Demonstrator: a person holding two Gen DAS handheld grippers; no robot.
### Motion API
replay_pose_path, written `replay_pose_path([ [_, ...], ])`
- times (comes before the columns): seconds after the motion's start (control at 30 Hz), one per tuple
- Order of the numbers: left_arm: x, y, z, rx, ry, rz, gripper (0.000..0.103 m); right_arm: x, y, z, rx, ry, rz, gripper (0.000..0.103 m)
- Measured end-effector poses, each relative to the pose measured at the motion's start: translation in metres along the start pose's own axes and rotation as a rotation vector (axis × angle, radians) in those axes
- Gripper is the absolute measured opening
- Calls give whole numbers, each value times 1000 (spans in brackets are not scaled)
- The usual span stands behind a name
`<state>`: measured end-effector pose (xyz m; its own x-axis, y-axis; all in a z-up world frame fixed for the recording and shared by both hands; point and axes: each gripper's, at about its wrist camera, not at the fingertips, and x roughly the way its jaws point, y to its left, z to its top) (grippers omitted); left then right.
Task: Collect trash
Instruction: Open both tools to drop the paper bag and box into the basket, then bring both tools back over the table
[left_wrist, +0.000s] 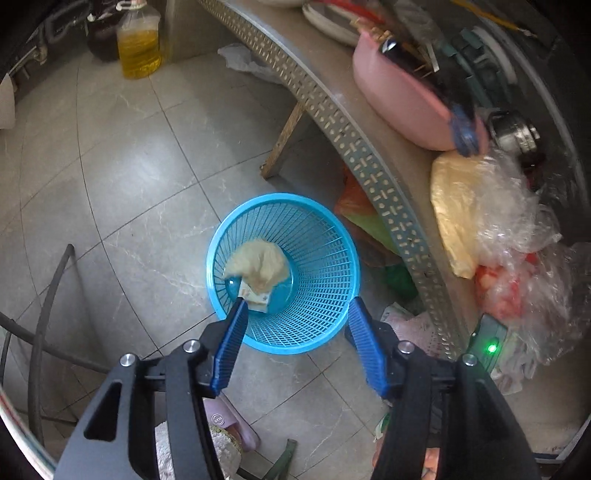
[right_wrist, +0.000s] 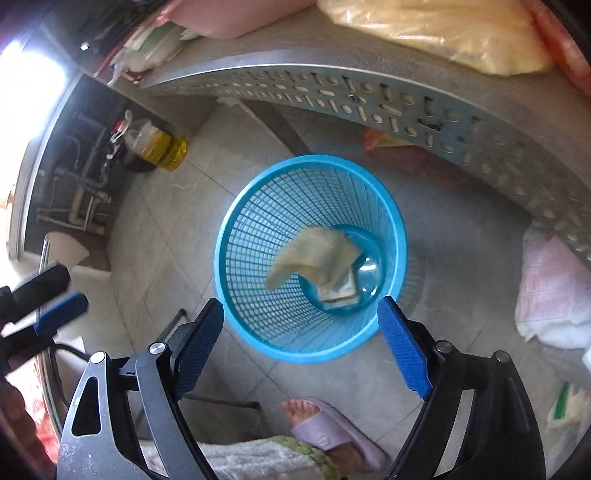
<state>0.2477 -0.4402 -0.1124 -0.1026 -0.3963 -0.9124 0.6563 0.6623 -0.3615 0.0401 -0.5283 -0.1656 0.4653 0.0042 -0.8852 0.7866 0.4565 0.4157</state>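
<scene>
A blue mesh wastebasket (left_wrist: 325, 225) (right_wrist: 258, 221) stands on the grey tiled floor beside a table. Inside it lies a crumpled beige tissue (left_wrist: 260, 264) (right_wrist: 314, 253) on top of a small printed paper wrapper (left_wrist: 255, 297) (right_wrist: 340, 291). My left gripper (left_wrist: 297, 304) hangs above the basket's near rim, open, nothing between its blue pads. My right gripper (right_wrist: 301, 304) also hovers over the near rim, open and empty. The left gripper's blue finger (right_wrist: 61, 308) shows at the left edge of the right wrist view.
A table with a perforated metal edge (left_wrist: 369, 162) (right_wrist: 369, 99) runs beside the basket, loaded with a pink tub (left_wrist: 399, 99) and plastic bags (left_wrist: 491, 221). An oil bottle (left_wrist: 138, 40) stands on the floor. A foot in a lilac slipper (right_wrist: 328, 428) is below the grippers.
</scene>
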Motion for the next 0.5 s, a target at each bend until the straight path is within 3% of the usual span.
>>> replay_pose_path([
  [0.33, -89, -7, -38, 79, -181, 1, 59, -35, 53, -18, -244, -88, -69, 83],
  [0.5, -137, 0, -69, 90, -283, 29, 66, -66, 86, -26, -353, -175, -59, 91],
])
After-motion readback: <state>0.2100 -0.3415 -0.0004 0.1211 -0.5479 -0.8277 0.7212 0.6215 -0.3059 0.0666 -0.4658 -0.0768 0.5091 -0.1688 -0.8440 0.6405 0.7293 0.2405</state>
